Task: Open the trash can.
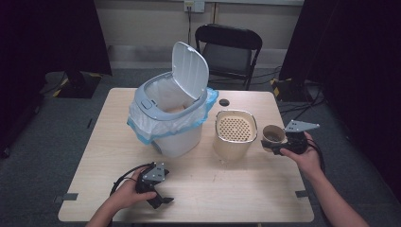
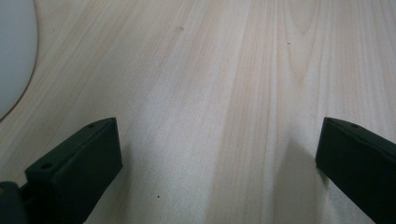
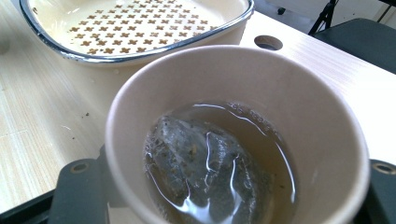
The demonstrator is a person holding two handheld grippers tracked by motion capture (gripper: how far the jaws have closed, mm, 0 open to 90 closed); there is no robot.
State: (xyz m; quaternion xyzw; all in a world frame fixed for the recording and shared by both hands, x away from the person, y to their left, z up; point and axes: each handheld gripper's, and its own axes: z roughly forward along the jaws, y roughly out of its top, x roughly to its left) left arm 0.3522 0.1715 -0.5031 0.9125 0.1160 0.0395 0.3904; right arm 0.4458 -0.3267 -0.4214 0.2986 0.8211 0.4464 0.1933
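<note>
My right gripper (image 1: 280, 143) is raised just off the table's (image 1: 236, 189) right edge, forearm angled in from the lower right, its 2 black jaws clamped on the sides of a paper cup (image 1: 273, 135) — tan, round, smooth-walled. In the right gripper view the cup (image 3: 243, 93) stands nearly upright, holding pale brownish liquid with a soaked tea bag (image 3: 196, 163) slumped at the bottom. Just beside it sits a cream strainer tub (image 1: 235, 132), rounded-square, with a glossy rim and a perforated insert. My left gripper (image 1: 158, 198) rests low near the table's front edge, wrist bent, its jaws spread wide over bare pale wood grain, pinching nothing. Behind it stands a white plastic bin (image 1: 172, 118) — lid (image 1: 190, 71) flipped up, thin blue-edged liner (image 1: 142, 125) crumpled over the rim.
</note>
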